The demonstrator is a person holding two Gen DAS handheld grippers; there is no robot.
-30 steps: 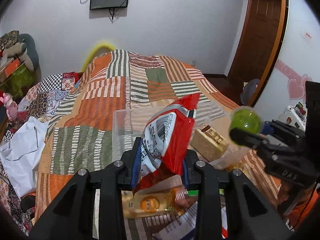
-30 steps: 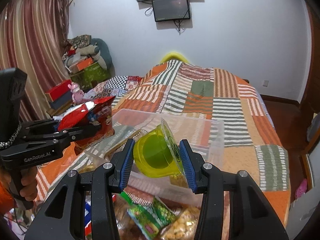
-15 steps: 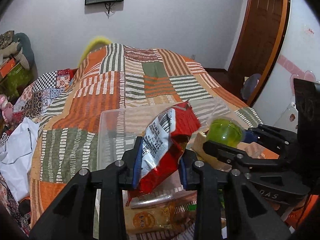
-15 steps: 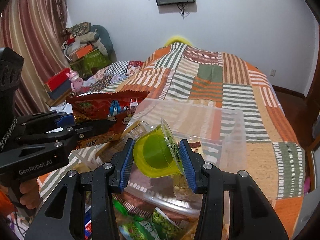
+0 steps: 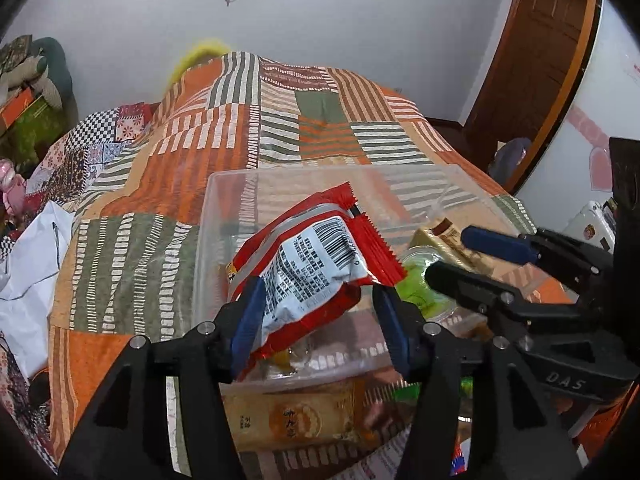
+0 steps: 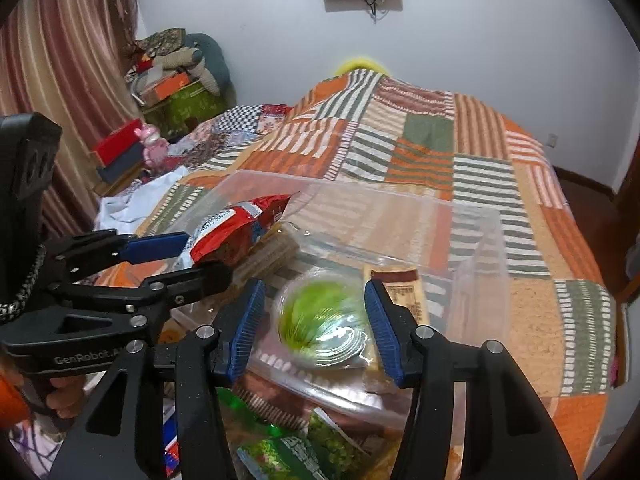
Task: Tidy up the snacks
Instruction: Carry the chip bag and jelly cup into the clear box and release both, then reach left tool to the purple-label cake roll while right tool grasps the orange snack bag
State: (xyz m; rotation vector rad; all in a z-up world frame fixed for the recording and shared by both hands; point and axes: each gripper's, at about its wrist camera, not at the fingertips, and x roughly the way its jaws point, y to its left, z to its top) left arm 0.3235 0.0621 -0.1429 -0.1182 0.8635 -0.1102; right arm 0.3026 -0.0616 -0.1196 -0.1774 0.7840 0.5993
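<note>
Over the clear bin (image 6: pixel 472 224), both hand-held grippers just opened, dropping cup (image 6: pixel 324 320) and packet (image 5: pixel 316 264).

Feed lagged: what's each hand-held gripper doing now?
Left hand-held gripper: just opened, red snack bag released.
Right hand-held gripper: just opened, green jelly cup released.

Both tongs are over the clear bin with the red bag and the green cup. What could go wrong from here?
Left tongs have just been opening; the red snack bag leans on one pad and may snag or slide out over the near wall of the clear bin. Right tongs have just opened too; the green jelly cup, blurred between them, may tip. Both tongs crowd one corner and could collide.
</note>
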